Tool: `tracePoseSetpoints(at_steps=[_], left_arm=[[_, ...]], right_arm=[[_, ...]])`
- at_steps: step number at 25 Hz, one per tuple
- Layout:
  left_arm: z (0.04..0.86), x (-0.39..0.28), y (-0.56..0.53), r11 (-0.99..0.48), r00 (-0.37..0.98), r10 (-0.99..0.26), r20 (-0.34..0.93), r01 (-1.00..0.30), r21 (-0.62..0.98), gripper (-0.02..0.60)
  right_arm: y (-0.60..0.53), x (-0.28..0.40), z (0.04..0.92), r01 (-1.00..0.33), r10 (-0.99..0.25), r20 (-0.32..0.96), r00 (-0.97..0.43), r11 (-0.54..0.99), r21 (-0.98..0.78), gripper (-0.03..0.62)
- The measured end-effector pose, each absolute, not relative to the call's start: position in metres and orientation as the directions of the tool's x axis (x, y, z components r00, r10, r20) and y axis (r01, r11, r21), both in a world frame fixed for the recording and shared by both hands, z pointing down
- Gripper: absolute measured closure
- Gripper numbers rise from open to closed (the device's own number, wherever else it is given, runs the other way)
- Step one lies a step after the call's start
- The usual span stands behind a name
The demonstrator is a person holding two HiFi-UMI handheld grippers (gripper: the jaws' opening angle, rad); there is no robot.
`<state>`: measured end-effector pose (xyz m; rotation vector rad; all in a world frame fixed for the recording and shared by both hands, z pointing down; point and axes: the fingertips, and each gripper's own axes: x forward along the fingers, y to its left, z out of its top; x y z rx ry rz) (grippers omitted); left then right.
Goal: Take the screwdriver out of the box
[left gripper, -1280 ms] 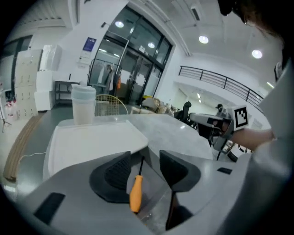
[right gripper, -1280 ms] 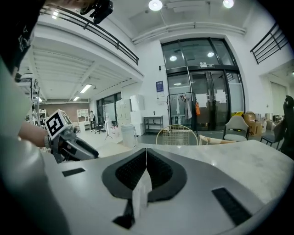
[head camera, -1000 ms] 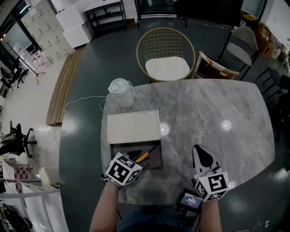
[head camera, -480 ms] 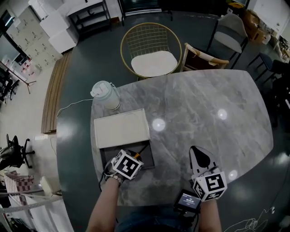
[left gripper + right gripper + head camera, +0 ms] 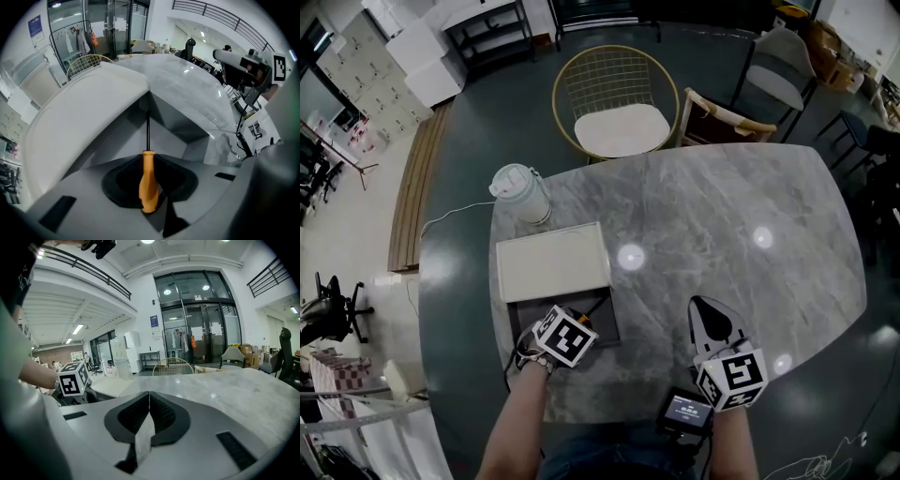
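Left gripper point(image 5: 148, 161) jaws just closed in, clamping the orange-handled screwdriver point(image 5: 149, 185) inside the open grey box point(image 5: 180, 129). Right gripper point(image 5: 149, 399), right of box, closed and empty.

Table point(image 5: 722, 216): grey veined stone, marble by its look, polished, with lamp glare on it.
Box point(image 5: 164, 136): grey, smooth, matt walls; lid point(image 5: 551, 262) cream, matt.
Screwdriver point(image 5: 148, 180): smooth orange handle, plastic by its look, slight sheen; thin dark metal shaft.
Far chair point(image 5: 615, 94): gold-coloured wire metal, pale cloth cushion.
Far-left jug point(image 5: 521, 192): milky plastic.
Floor point(image 5: 469, 169): dark, smooth, faint sheen.
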<state>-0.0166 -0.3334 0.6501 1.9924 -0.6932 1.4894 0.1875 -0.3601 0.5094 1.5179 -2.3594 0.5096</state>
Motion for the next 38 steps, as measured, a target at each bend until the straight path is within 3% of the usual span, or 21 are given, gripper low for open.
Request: tracePoseSetpoints(at_steps=[13,20,30,38], left_arm=[[0.599,-0.019,-0.339,-0.734,0.33,-0.168,0.929,-0.671,0.105,0.503],[0.567,-0.004,-0.355,-0.698,0.402,-0.279,0.872,-0.708,0.104,0.503],[0.484,0.029,-0.39,-0.602,0.587,-0.607,0.536,-0.78,0.171,0.504],[0.434,0.012,-0.392,-0.572,0.594,-0.749,0.295,-0.803,0.164,0.505]], right_arm=[[-0.37,0.18,0.464,-0.916,-0.853,0.336,-0.399,0.389,-0.1,0.568],[-0.373,0.183,0.448,-0.903,-0.851,0.306,-0.427,0.421,-0.088,0.568],[-0.391,0.197,0.423,-0.875,-0.845,0.226,-0.484,0.476,-0.093,0.568],[-0.39,0.187,0.412,-0.868,-0.847,0.192,-0.496,0.49,-0.082,0.568]])
